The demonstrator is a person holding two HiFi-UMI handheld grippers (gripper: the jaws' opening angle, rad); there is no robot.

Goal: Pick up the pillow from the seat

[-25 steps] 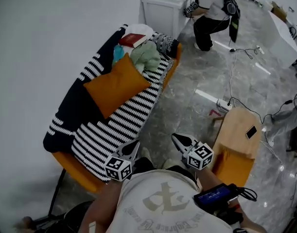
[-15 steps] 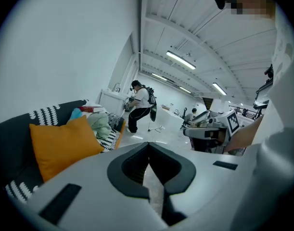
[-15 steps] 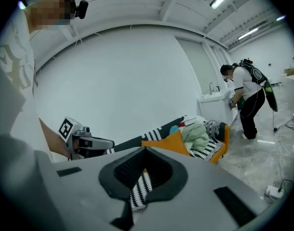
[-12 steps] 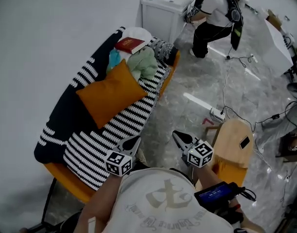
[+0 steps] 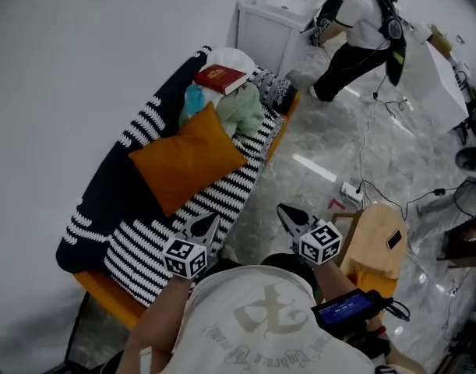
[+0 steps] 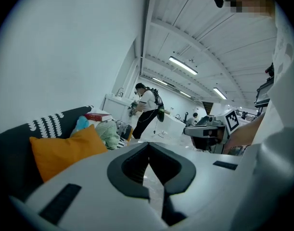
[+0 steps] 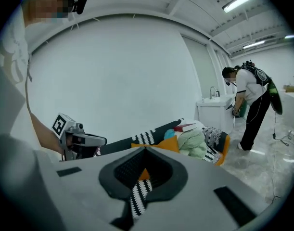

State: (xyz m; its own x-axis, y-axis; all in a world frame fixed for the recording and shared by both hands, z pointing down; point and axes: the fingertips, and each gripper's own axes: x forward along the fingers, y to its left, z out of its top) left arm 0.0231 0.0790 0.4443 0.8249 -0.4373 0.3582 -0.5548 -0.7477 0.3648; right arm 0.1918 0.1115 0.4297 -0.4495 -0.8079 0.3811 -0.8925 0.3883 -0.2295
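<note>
Clutter, a bystander and floor gear around a white-walled room

A red book (image 5: 220, 77) lies on top of a heap at the far end of a black-and-white striped throw (image 5: 144, 248), with a pale green cloth bundle (image 5: 241, 111) just below it, a teal item (image 5: 194, 100) to its left and a dark patterned cushion (image 5: 275, 90) to its right. Beyond stands a white cabinet (image 5: 273, 23), where a person (image 5: 361, 29) bends forward. Cables (image 5: 368, 142) trail over the grey marbled floor (image 5: 315, 142) to a power strip (image 5: 351, 192). A phone (image 5: 394, 240) rests on a wooden stool (image 5: 370, 244).

Orange pillow (image 5: 187, 158) on striped sofa (image 5: 148, 240)
</note>
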